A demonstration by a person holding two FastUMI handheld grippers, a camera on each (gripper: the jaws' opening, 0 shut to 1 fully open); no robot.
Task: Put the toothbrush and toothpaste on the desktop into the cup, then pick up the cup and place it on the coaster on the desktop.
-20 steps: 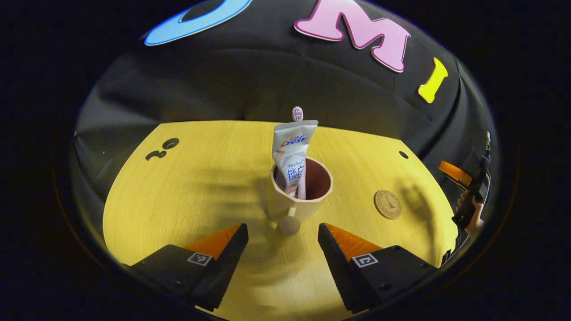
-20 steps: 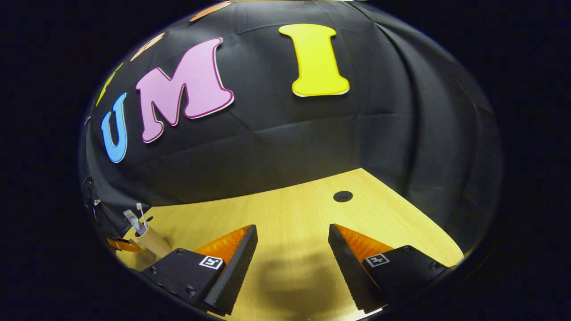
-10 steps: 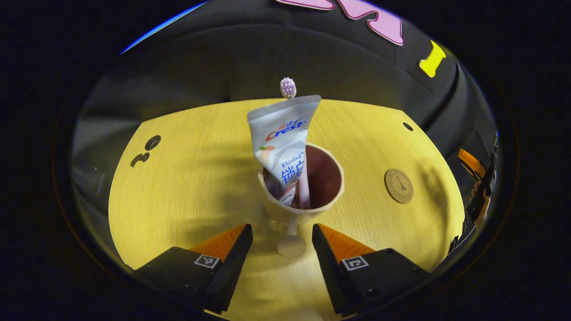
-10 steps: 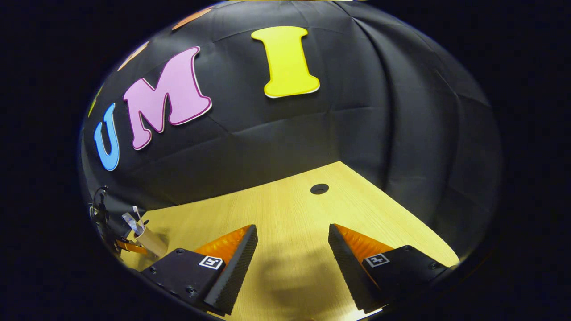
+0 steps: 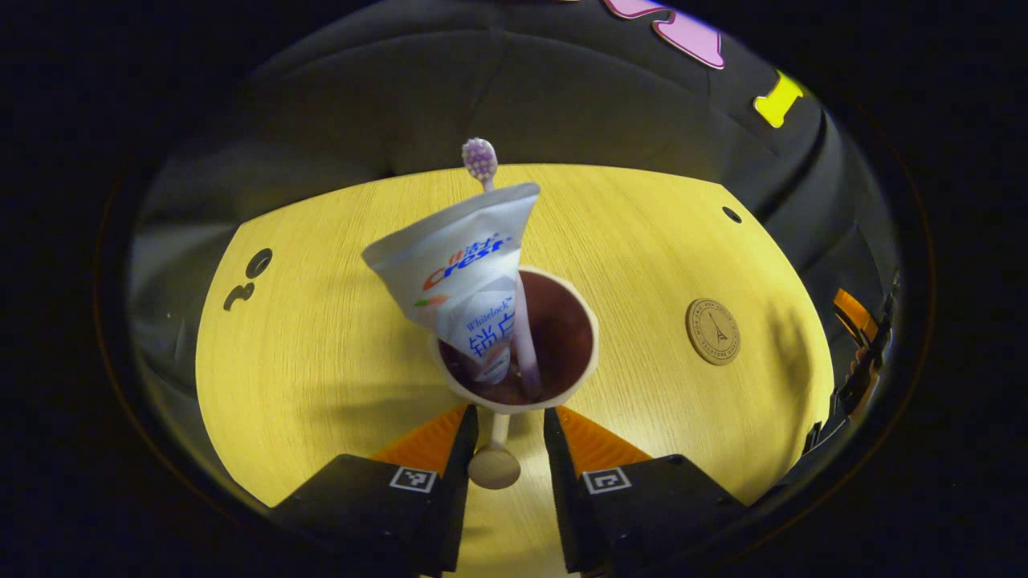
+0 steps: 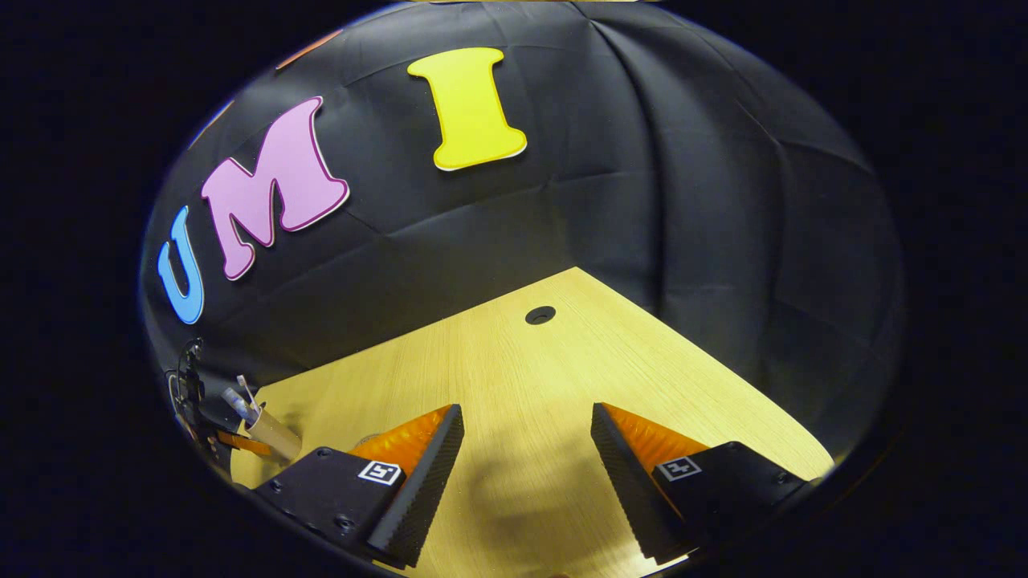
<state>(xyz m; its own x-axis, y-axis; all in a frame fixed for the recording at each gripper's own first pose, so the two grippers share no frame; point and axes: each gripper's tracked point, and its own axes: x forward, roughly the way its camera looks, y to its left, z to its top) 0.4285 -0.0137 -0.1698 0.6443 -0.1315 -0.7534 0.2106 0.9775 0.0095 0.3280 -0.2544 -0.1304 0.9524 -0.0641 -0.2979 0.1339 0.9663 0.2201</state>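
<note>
- The cup (image 5: 514, 341) stands on the yellow wooden desktop (image 5: 321, 345) with the toothpaste tube (image 5: 462, 277) and the toothbrush (image 5: 502, 265) already in it, both leaning toward the left of the left gripper view.
- The left gripper (image 5: 507, 429) has its fingers drawn close on either side of the cup's thin handle stem, whose round knob (image 5: 494, 468) sits between them. Whether both pads actually press on the stem I cannot tell.
- The coaster (image 5: 712, 331) lies flat on the desktop, well apart to the right of the cup.
- The right gripper (image 6: 526, 449) hangs over bare desktop with its fingers spread wide and nothing between them; the cup (image 6: 273, 433) shows far off at its left.
- Judgement: the step in hand is seizing the cup by its handle. A firm, square clamp on the stem matters, since the load is top-heavy and leans one way. Lift straight and slowly, keep the cup upright, and set it down centred on the coaster.
</note>
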